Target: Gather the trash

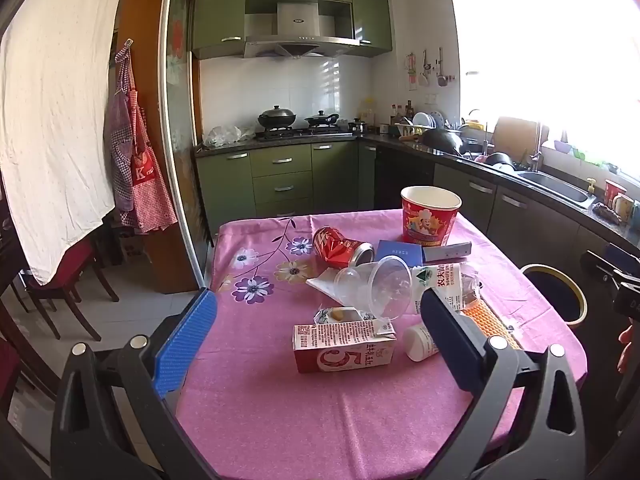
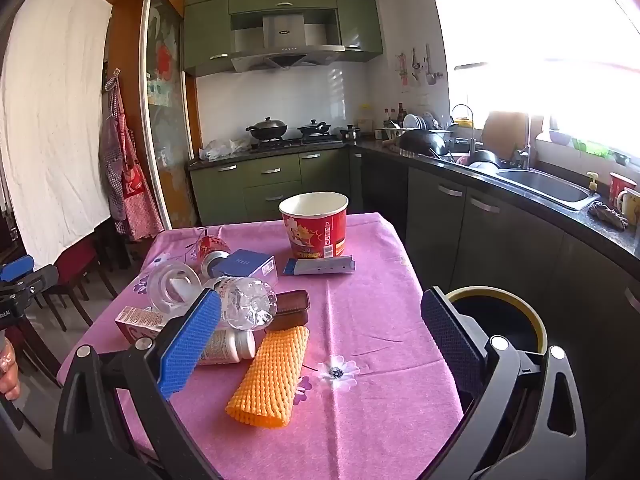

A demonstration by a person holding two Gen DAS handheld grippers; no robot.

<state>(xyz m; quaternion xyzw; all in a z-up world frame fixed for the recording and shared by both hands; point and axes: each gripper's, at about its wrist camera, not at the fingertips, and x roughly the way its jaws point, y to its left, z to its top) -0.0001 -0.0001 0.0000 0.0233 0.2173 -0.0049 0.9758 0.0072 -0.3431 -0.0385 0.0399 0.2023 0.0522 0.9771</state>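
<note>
Trash lies on a pink tablecloth (image 1: 280, 400). It includes a red-and-white milk carton (image 1: 344, 346), a dented red can (image 1: 340, 248), a clear plastic cup (image 1: 376, 290), a crushed water bottle (image 2: 244, 300), a small white bottle (image 2: 228, 346), an orange foam net (image 2: 270, 376), a brown tin (image 2: 292, 308), a blue box (image 2: 250, 266) and a red paper bucket (image 2: 314, 226). My left gripper (image 1: 319, 300) hovers open in front of the carton. Above the foam net, my right gripper (image 2: 322, 300) is open too. Neither holds anything.
A round black bin with a yellow rim (image 2: 500, 320) stands on the floor just right of the table. Dark cabinets and a counter with a sink (image 2: 544, 186) run along the right. Red chairs (image 1: 68, 280) stand at the left.
</note>
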